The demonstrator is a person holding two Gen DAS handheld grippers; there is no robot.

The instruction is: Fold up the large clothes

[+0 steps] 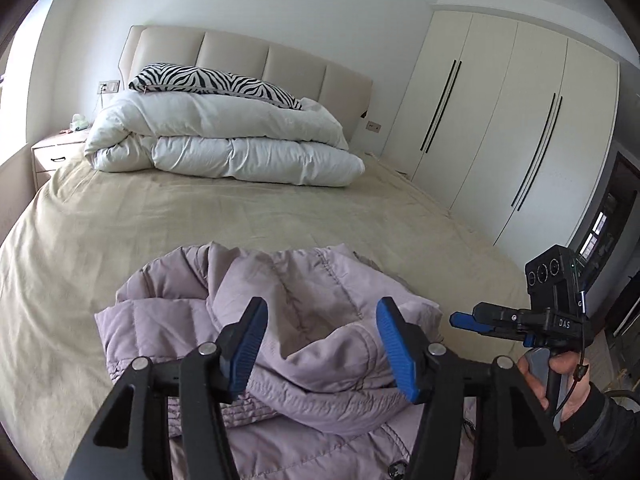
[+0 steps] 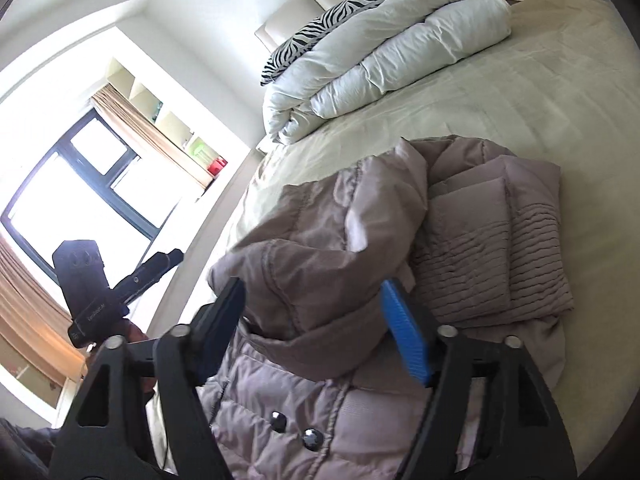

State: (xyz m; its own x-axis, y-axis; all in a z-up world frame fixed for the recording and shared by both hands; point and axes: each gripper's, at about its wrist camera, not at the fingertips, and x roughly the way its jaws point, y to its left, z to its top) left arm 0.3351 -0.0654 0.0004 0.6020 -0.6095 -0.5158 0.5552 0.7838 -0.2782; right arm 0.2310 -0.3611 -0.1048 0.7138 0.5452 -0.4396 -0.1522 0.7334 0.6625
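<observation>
A mauve quilted jacket [image 1: 304, 280] lies bundled in folds on the beige bed [image 1: 240, 208], near the front edge. My left gripper [image 1: 322, 320] hovers just over its upper fold, jaws apart, with no cloth pinched by the blue pads [image 1: 396, 344]. In the right wrist view the same jacket [image 2: 480, 220] shows a folded sleeve panel on the right and snap buttons below. My right gripper [image 2: 314, 292] straddles a raised fold with its jaws wide; the pads do not press it. From the left wrist view, the right gripper [image 1: 460, 319] sits at the jacket's right, held by a hand [image 1: 560, 364].
A folded white duvet [image 1: 224, 140] with a zebra-print pillow [image 1: 212, 82] lies at the padded headboard. White wardrobe doors [image 1: 500, 120] stand right of the bed, a nightstand [image 1: 52, 152] to the left. A bright window [image 2: 80, 184] with curtains is beside the bed.
</observation>
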